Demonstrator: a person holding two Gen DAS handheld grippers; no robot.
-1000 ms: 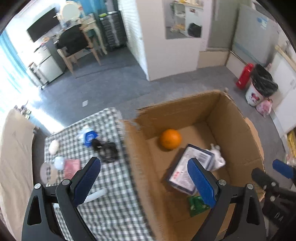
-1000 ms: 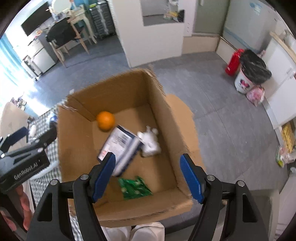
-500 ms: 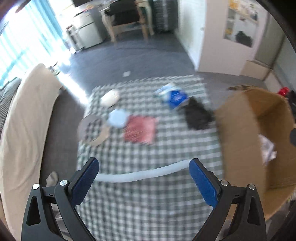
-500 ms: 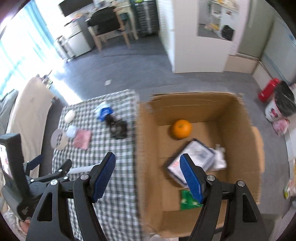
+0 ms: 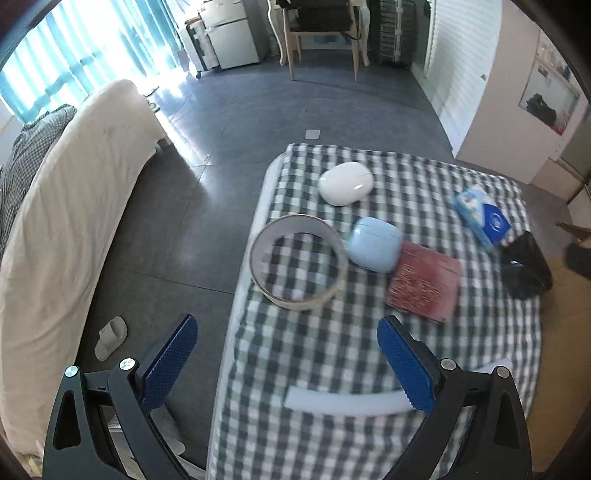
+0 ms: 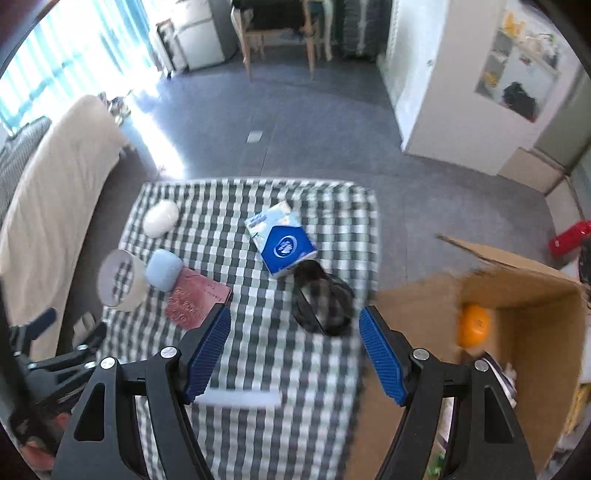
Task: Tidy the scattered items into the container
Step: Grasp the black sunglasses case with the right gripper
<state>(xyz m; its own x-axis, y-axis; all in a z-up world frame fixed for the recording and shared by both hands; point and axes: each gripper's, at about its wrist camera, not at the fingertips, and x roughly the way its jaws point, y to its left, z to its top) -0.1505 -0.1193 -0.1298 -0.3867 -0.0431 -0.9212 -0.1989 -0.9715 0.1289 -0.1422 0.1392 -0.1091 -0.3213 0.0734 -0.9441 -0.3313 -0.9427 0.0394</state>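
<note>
On the checked tablecloth (image 5: 332, 354) lie a tape ring (image 5: 298, 261), a pale blue case (image 5: 373, 249), a white oval case (image 5: 345, 183), a red booklet (image 5: 423, 281), a blue tissue pack (image 5: 482, 218), a black bag (image 5: 524, 266) and a white strip (image 5: 347, 399). My left gripper (image 5: 288, 365) is open and empty above the table's near left edge, just short of the tape ring. My right gripper (image 6: 295, 354) is open and empty above the black bag (image 6: 323, 304). The cardboard box (image 6: 528, 354) at the right holds an orange (image 6: 472, 325).
A beige sofa (image 5: 62, 221) stands left of the table across a strip of grey floor. A wooden chair (image 6: 277, 33) and a small fridge (image 5: 229, 40) stand at the far wall. A red extinguisher (image 6: 569, 236) lies beyond the box.
Both grippers have swung left, away from the box and over the table. The left one now faces the tape ring; the right one now faces the black bag. Both stayed open.
</note>
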